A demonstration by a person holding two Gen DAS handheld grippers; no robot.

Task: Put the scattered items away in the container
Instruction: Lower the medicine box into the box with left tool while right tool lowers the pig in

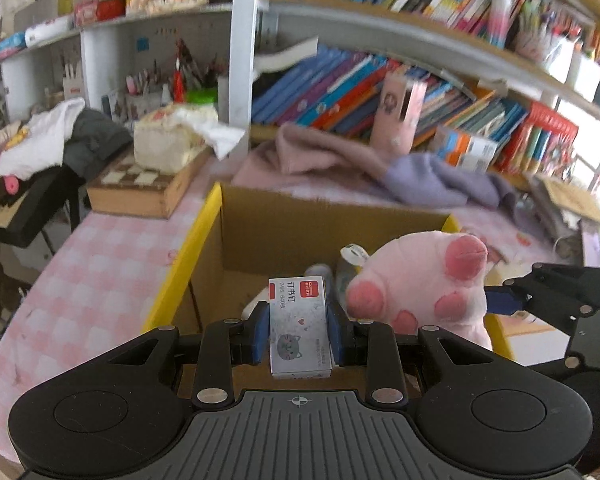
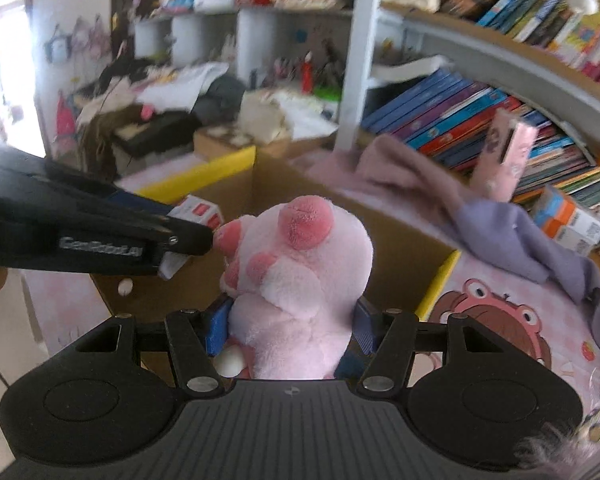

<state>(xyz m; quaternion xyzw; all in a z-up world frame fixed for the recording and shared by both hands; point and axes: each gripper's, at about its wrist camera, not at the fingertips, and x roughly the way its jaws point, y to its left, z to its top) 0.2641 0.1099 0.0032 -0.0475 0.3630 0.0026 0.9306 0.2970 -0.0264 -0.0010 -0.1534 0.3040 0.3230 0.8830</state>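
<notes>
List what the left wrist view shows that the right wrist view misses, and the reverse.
Only the left wrist view: the printed face of the staple box clamped in the left gripper, and bottles inside the cardboard box. Only the right wrist view: the right gripper squeezing the pink plush paw, and the cartoon mat. Both: box, paw, bookshelf.

Your left tool [image 1: 299, 330] is black with blue pads and grips a small white staple box [image 1: 300, 328] with a red label and a grey cat face, while your right tool [image 2: 290, 326], black and blue as well, holds a pale pink plush paw [image 2: 300, 280] with darker pink toe pads. Below them you see a brown cardboard box [image 1: 260, 236] edged in yellow (plain inside). The table [image 1: 100, 264] wears a pink-and-white checked cloth, with pink and lilac cloths [image 1: 380, 168] behind.
</notes>
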